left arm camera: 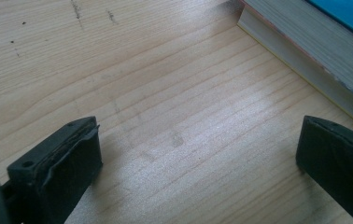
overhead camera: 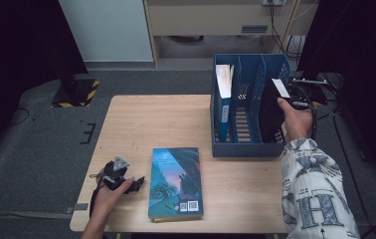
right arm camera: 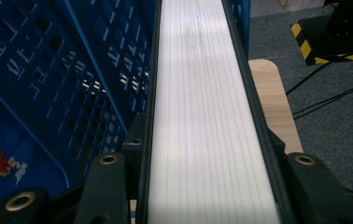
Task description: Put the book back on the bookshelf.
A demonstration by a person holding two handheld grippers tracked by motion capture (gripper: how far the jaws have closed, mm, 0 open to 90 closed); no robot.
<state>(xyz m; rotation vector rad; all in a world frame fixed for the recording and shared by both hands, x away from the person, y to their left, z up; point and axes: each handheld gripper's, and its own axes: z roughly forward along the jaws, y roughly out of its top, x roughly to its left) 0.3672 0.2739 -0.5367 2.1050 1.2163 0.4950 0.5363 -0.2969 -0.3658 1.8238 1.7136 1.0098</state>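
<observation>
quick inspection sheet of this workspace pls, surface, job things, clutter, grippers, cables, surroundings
surface: light wooden table, faint dark specks near the left gripper.
job's things: black-covered book with white page edges held upright at the right compartment of the blue perforated plastic file rack; blue-spined book stands in its left compartment; blue illustrated paperback lies flat in front.
clutter: nothing seen.
grippers: right gripper clamps the black-covered book; left gripper rests open on the table beside the paperback.
cables: black cables on the floor behind the table.
surroundings: grey carpet, yellow-and-black striped base, beige cabinet.
</observation>
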